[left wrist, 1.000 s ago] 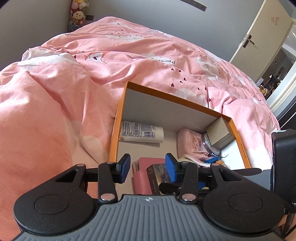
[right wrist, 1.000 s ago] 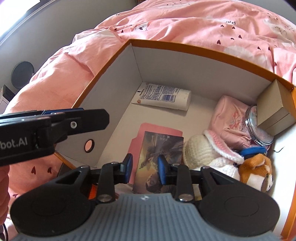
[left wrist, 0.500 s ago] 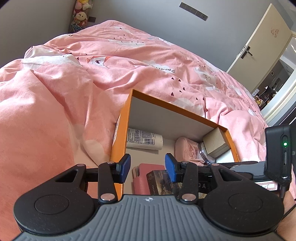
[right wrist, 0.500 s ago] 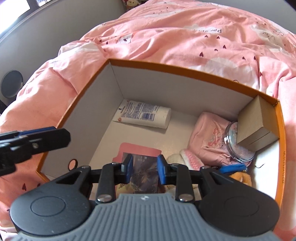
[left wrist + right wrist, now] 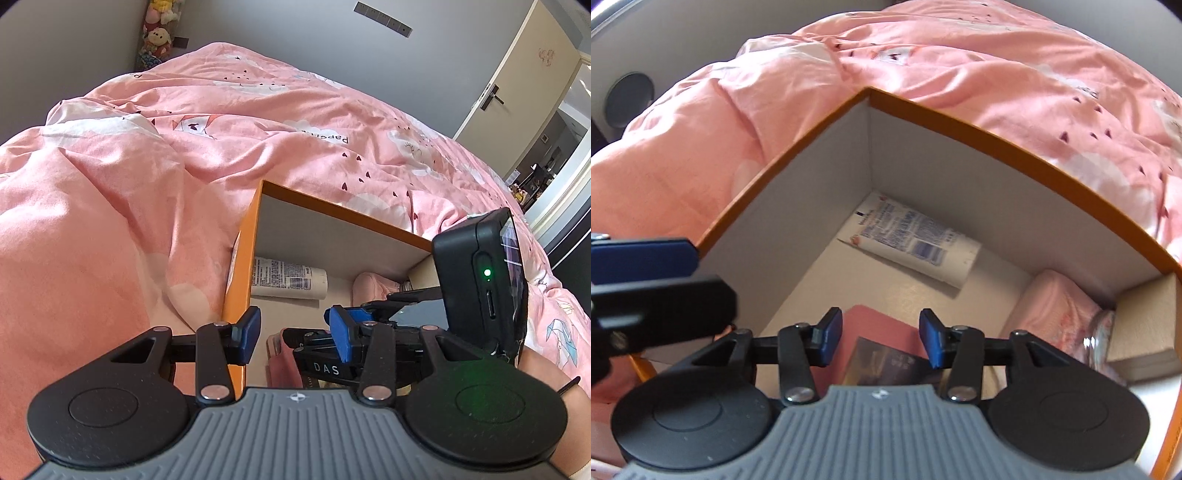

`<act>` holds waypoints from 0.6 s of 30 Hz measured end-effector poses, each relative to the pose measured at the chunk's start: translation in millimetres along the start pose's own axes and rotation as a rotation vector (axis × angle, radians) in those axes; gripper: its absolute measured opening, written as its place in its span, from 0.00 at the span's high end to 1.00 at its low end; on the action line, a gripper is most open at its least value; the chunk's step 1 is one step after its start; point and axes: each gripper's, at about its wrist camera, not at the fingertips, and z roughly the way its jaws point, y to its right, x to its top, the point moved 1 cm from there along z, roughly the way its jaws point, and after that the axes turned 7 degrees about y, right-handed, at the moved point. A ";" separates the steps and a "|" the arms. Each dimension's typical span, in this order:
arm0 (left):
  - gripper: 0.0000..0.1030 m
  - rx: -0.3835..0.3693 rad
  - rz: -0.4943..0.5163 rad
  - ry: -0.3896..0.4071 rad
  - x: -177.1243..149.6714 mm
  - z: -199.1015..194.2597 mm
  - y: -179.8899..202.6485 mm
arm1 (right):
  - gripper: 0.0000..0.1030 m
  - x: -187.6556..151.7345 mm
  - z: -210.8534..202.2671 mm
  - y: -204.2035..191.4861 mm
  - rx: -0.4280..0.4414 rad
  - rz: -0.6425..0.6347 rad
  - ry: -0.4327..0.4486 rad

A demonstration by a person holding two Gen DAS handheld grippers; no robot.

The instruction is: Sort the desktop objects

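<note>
Sorting looks well along: the orange box [image 5: 979, 129] on the bed [image 5: 110, 221] already holds several things. Left to right: a white tube [image 5: 916, 247] by the far-left corner, a pink folder [image 5: 875, 328] under a dark picture card [image 5: 882, 365], pink cloth [image 5: 1056, 314], a glass jar [image 5: 1102, 336], and a beige box [image 5: 1145, 325] in the far-right corner. The left hand-held gripper [image 5: 293, 334] hangs half-open and empty over the box's left edge. The right hand-held gripper [image 5: 881, 341] is opening above the card, gripping nothing.

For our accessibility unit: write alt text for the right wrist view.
The right claw, jaws opening and empty, hangs over an orange-rimmed box on a pink duvet. Inside lie a white tube, a dark card on a pink folder.
</note>
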 end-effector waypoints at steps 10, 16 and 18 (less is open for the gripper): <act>0.54 -0.010 -0.014 -0.009 -0.7 3.7 -3.5 | 0.63 -4.9 14.9 6.4 -0.015 0.000 -0.125; 0.54 -0.001 -0.007 -0.029 -3.2 5.2 -1.6 | 0.61 -6.7 10.1 6.5 -0.022 -0.006 -0.112; 0.53 -0.001 -0.006 -0.030 -3.6 4.7 -1.1 | 0.52 -7.4 0.7 2.5 -0.037 -0.032 -0.076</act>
